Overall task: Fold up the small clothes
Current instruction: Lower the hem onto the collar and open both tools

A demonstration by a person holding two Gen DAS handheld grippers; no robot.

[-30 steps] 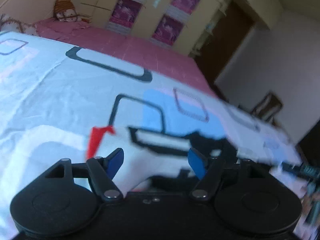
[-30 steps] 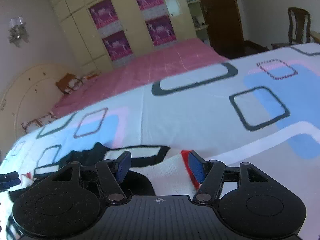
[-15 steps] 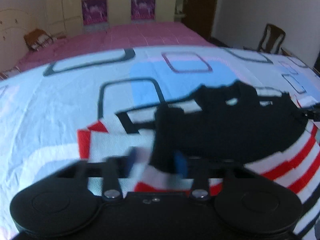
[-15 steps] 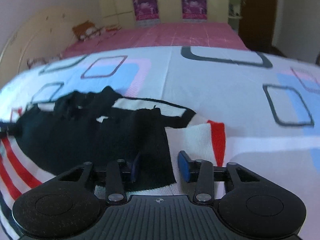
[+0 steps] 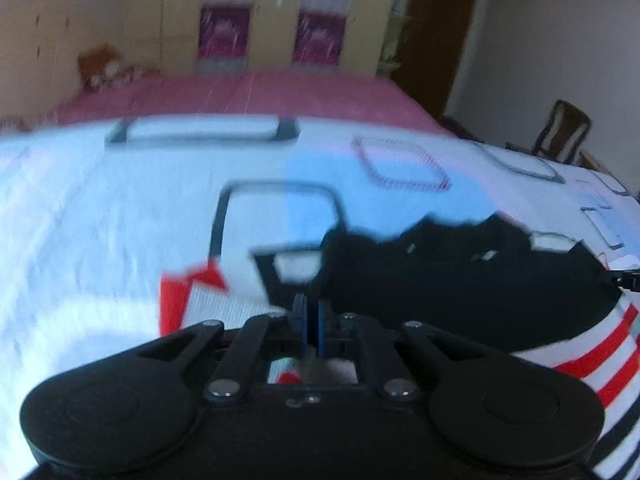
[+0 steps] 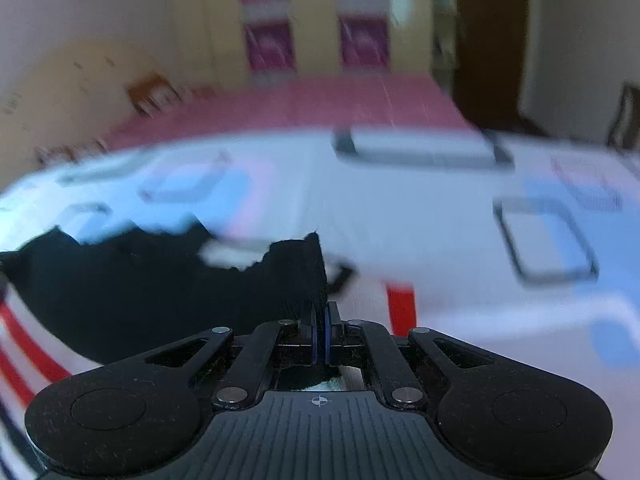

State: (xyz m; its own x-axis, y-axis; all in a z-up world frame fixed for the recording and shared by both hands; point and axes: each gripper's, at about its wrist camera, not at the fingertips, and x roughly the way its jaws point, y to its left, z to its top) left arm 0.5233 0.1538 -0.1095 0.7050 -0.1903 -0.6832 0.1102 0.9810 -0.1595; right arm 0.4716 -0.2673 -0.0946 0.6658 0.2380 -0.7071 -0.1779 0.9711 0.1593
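Both tongs are clamped down on the same garment right now. The left gripper [image 5: 311,322] has its blue pads squeezed together on a pinch of the sweater [image 5: 460,288], right where the black part meets the white-and-red sleeve. The right gripper [image 6: 321,330] is pinched shut too, holding an edge of the sweater [image 6: 168,280] so the black knit stands up in a little ridge just above its fingertips.

The sweater lies spread on the bedsheet [image 5: 100,240], stretching away to the right of the left gripper and to the left of the right one (so it basically sits between the two). The other gripper's tip just peeks in at the far right edge of the left view.

Nothing sits between the tongs and the fabric. Behind the sheet there's a pink bedspread [image 5: 240,92], a wardrobe [image 5: 272,16] with purple panels, a dark door [image 5: 436,40] and a wooden chair [image 5: 564,132] off to the right.

The sweater looks like ribbed knit: black body, white with red stripes lower down. The sheet is white with blue patches and dark rounded-rectangle outlines. Both views are pretty blurry.
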